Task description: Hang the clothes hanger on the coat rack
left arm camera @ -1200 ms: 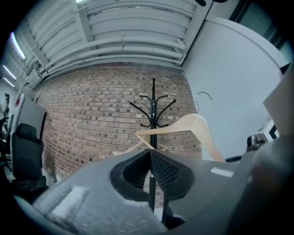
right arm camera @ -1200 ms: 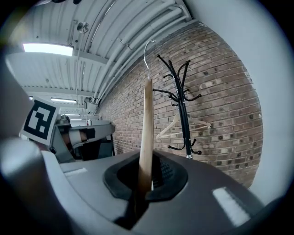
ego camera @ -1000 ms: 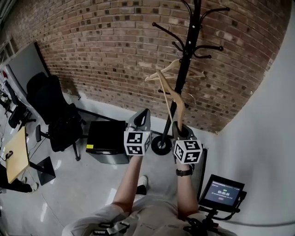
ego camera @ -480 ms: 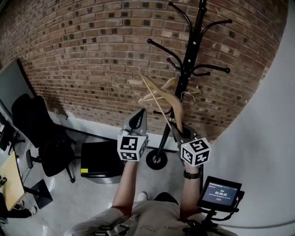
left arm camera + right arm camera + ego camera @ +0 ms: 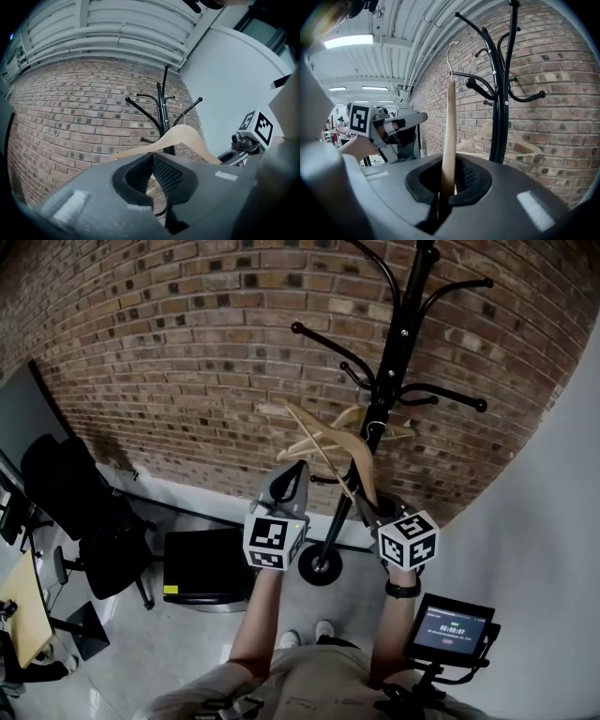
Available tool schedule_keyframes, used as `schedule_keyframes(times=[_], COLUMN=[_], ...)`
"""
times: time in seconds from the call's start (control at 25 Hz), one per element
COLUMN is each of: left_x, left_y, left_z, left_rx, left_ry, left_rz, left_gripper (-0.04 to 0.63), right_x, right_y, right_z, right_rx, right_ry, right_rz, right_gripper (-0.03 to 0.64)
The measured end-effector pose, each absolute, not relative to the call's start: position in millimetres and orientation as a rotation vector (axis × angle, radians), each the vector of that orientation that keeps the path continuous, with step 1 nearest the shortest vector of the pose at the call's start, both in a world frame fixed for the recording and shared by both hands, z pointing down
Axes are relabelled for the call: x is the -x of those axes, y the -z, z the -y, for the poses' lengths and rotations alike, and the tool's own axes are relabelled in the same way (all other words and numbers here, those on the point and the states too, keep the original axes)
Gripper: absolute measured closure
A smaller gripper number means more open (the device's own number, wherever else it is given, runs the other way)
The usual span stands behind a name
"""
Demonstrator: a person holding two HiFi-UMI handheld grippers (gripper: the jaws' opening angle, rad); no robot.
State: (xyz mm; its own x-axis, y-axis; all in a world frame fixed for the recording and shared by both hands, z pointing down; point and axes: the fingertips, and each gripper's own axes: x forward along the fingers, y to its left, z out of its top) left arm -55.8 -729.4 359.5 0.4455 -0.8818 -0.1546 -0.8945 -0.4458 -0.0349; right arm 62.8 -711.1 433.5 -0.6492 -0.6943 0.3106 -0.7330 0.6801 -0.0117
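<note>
The black coat rack stands before the brick wall, its curved arms spreading near the top. One wooden hanger hangs on it. My right gripper is shut on the end of a second wooden hanger, which stands upright from the jaws with its metal hook just left of a rack arm. My left gripper floats to the left of it, shut with nothing in it; the held hanger crosses in front of it.
The rack's round base rests on the floor by a black box. A black office chair stands at left. A small screen sits at lower right beside the white wall.
Both grippers have risen and moved closer to the rack. The held hanger's top has come up near the rack's lower arms.
</note>
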Motion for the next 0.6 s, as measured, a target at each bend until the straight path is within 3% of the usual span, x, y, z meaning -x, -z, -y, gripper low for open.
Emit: schedule_keyframes(times=[0.6], left_x=[38.4], left_y=[-372.9], left_z=[760.3], left_rx=[2.589], left_ry=[-0.133], left_rz=[-1.591], left_gripper=[0.595], right_x=[-70.3], right_y=[-493.4], right_z=[753.7], right_rx=[-1.074], right_ry=[-0.468], right_rz=[2.576], right_gripper=[0.583])
